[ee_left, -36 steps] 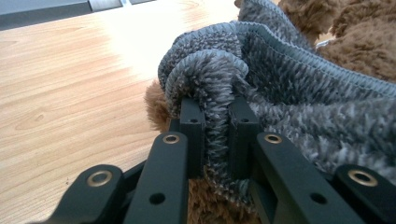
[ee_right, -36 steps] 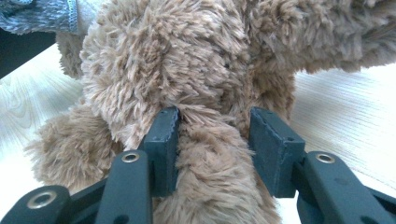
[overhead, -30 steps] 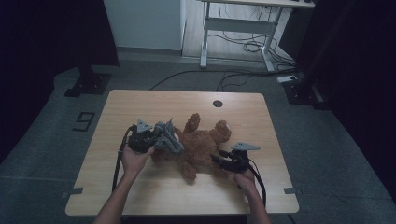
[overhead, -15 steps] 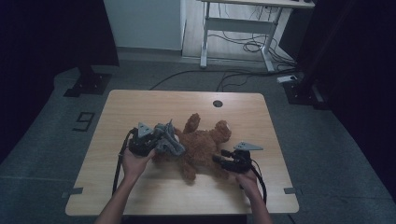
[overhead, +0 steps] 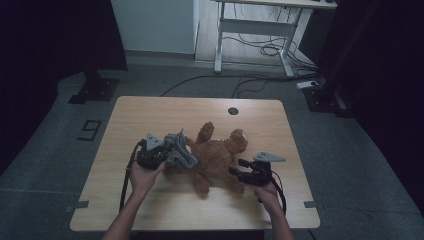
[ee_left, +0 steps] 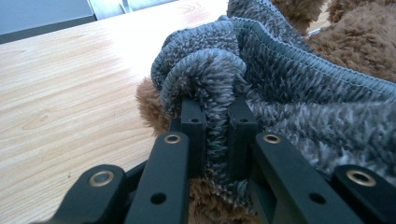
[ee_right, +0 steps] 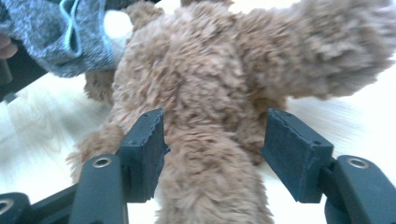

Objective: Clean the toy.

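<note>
A brown teddy bear (overhead: 220, 155) lies on the wooden table (overhead: 150, 115). A grey knitted garment (overhead: 180, 152) sits over its left end. My left gripper (overhead: 167, 152) is shut on a fold of that garment (ee_left: 217, 84), with both pads (ee_left: 194, 126) pressed into the fuzzy fabric. In the left gripper view the bear's fur (ee_left: 350, 37) shows behind the fold. My right gripper (overhead: 240, 172) is at the bear's right side, astride a limb (ee_right: 210, 186). Its jaws have just been opening; the limb lies between them and the right pad (ee_right: 294, 154) stands clear of the fur.
A round cable hole (overhead: 233, 110) sits near the table's far edge. Behind the table stand a white desk frame (overhead: 255, 35) and floor cables (overhead: 260, 50). A tape mark (overhead: 90, 130) lies on the floor at the left. Bare tabletop extends in front of the bear.
The right gripper's jaws stand a little wider around the bear's limb. Both hands, the bear and the garment keep their places.
</note>
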The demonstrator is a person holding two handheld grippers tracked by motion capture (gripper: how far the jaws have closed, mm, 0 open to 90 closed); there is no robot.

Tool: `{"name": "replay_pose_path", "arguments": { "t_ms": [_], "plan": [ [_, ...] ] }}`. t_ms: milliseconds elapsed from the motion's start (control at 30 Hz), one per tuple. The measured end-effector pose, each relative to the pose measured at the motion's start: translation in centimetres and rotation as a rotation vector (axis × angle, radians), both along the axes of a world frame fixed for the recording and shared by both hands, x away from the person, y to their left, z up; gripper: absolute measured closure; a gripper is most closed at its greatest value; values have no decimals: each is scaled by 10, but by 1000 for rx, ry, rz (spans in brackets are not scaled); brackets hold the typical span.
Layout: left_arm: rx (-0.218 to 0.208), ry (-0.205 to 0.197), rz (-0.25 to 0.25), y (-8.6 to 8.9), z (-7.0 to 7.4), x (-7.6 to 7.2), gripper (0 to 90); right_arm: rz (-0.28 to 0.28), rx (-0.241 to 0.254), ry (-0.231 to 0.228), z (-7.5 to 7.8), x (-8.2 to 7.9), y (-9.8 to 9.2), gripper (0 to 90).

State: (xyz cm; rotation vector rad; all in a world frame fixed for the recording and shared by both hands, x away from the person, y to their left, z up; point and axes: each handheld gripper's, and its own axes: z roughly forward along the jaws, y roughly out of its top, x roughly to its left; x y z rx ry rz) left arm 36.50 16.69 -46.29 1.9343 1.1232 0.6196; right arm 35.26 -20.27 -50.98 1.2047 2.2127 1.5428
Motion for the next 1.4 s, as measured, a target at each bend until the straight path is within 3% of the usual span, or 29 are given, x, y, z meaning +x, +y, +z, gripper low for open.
{"name": "replay_pose_path", "arguments": {
  "t_ms": [200, 400, 467, 633, 867, 1100, 1400],
  "plan": [
    [-15, 10, -7, 4, -2, -3, 804, 29, -99, 28, -11, 3, 15, 381],
    [-1, 22, -1, 8, -9, 0, 804, 53, -99, 53, -17, 4, 18, 510],
    [-17, 27, 1, 10, -11, 0, 805, 64, -103, 64, -19, 5, 20, 535],
    [-7, 38, -1, 11, -12, 0, 805, 68, -113, 60, -20, 4, 21, 512],
    [-57, 84, 6, 20, -19, 4, 804, 75, -132, 66, -21, 3, 24, 493],
    [-92, 118, 9, 28, -23, 9, 802, 93, -139, 69, -22, 3, 26, 577],
    [-83, 131, 29, 32, -26, 12, 802, 109, -142, 66, -22, 4, 25, 610]
  ]
}}
